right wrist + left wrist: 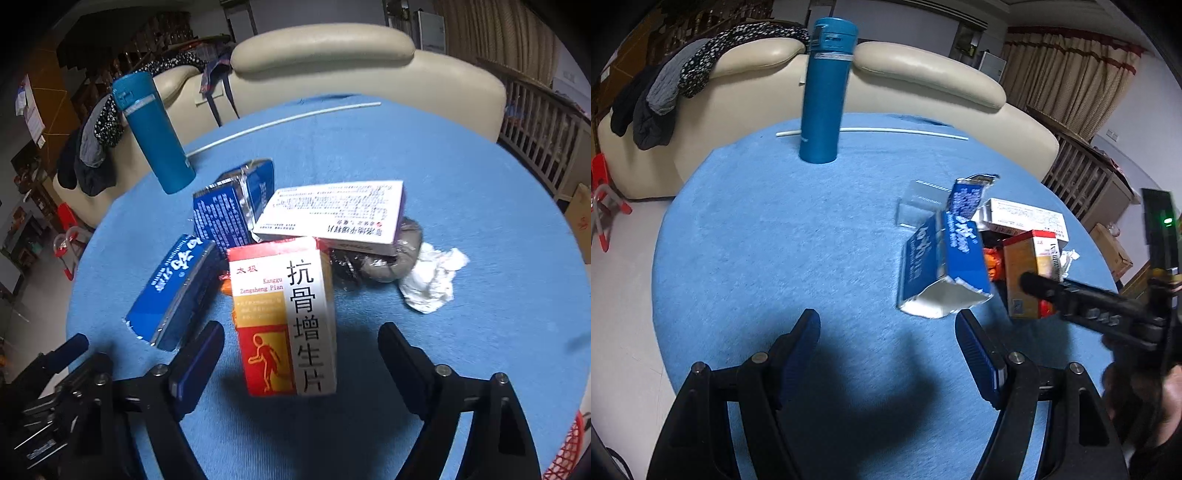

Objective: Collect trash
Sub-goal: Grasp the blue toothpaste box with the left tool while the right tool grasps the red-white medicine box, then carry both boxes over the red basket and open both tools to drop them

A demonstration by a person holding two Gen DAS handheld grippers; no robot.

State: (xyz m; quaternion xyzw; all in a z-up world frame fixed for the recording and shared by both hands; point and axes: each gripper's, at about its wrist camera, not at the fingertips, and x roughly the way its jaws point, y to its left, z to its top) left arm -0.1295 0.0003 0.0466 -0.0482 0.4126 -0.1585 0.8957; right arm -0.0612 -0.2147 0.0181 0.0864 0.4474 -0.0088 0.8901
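Blue cloth covers the round table [746, 236] before a cream sofa [923, 70], where trash lies piled around a red-and-yellow medicine box [286, 317]: a torn blue carton [177, 291] just left of it, a white box [332, 212] behind, crumpled tissue [432, 280] to its right. The right gripper [301, 354] straddles the medicine box, fingers spread and clear of it; the left gripper [886, 332] hangs unclenched and empty near the carton. A teal flask [825, 92] stands well behind.
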